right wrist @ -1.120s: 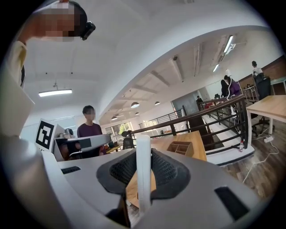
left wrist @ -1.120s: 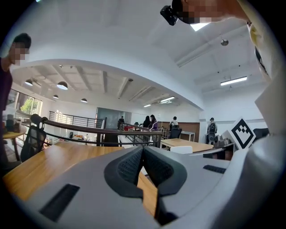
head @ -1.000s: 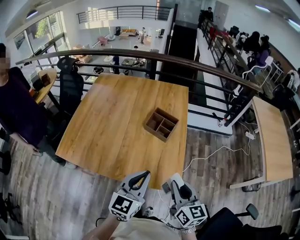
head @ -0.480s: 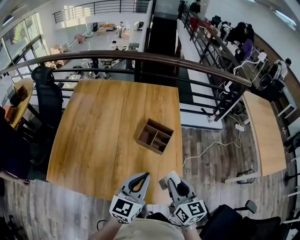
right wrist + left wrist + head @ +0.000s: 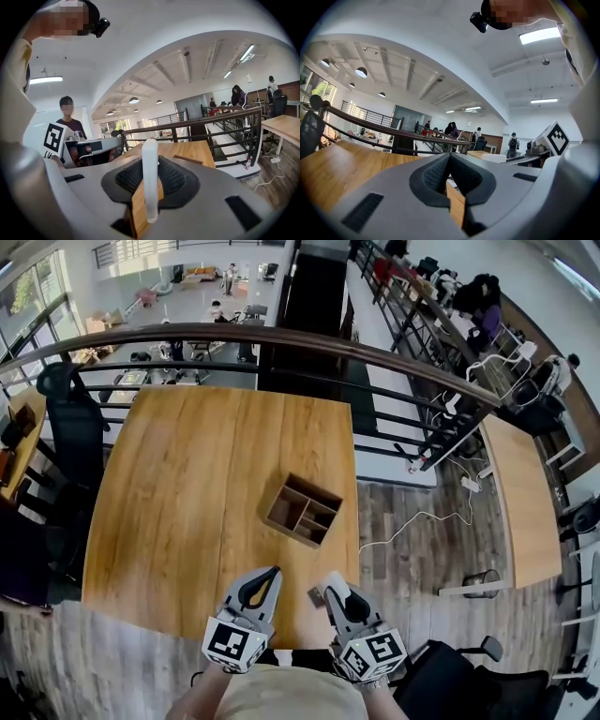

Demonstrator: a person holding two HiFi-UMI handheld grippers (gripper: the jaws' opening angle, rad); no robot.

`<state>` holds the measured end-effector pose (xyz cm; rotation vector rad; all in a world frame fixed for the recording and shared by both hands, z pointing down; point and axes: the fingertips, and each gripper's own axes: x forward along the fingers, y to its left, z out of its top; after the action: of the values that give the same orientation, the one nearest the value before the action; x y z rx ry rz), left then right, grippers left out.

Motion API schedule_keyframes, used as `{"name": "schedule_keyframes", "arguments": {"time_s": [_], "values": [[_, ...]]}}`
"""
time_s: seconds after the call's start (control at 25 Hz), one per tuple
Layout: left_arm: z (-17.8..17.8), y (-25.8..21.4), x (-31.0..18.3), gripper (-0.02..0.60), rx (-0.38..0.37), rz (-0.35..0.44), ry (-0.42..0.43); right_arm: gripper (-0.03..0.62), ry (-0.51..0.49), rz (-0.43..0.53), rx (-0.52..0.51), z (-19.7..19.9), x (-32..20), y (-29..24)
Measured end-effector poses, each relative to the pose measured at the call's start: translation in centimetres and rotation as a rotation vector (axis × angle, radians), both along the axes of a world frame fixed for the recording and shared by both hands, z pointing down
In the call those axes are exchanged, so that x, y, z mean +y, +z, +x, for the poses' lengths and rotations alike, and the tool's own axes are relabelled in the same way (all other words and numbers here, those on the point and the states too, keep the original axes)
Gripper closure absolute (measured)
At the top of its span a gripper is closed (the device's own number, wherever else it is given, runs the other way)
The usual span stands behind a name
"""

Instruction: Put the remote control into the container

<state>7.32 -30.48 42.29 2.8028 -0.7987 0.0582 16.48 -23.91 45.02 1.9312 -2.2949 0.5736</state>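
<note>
A brown wooden container with several compartments sits on the wooden table, toward its right side. Both grippers hover over the table's near edge, well short of the container. My right gripper is shut on a slim white remote control, which stands edge-on between the jaws; the container's rim shows beyond it. My left gripper is to the left of the right one. Its jaws meet at the tips with nothing held.
A dark metal railing runs behind the table's far edge. A black office chair stands at the left, a second wooden table at the right, and a white cable lies on the floor between. A person stands nearby.
The head view has swung, so the table and container sit further left and lower in the frame; the person at the left edge has left view. Both grippers keep their grip and place.
</note>
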Motion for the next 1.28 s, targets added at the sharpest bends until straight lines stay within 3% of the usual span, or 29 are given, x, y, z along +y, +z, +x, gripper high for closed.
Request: {"name": "schedule_keyframes", "arguments": {"time_s": [0.2,0.44,0.8,1.28], "values": [[1.6,0.5,-1.2,0.571,-0.015,-0.002,-0.039,0.488,-0.057,-0.032,-0.005,2.3,-2.5,2.2],[3.2,1.8,-2.5,0.571,-0.068,-0.021,-0.141,0.488,-0.213,-0.014,0.028,5.4,-7.0,3.5],[8.1,4.1,-4.1,0.571,-0.11,-0.039,-0.255,0.488,-0.356,-0.01,0.049,11.5,-14.1,6.1],[9.5,5.2,-5.1,0.571,-0.047,-0.096,-0.361,0.488,-0.488,-0.002,0.141,12.1,-22.0,9.8]]}}
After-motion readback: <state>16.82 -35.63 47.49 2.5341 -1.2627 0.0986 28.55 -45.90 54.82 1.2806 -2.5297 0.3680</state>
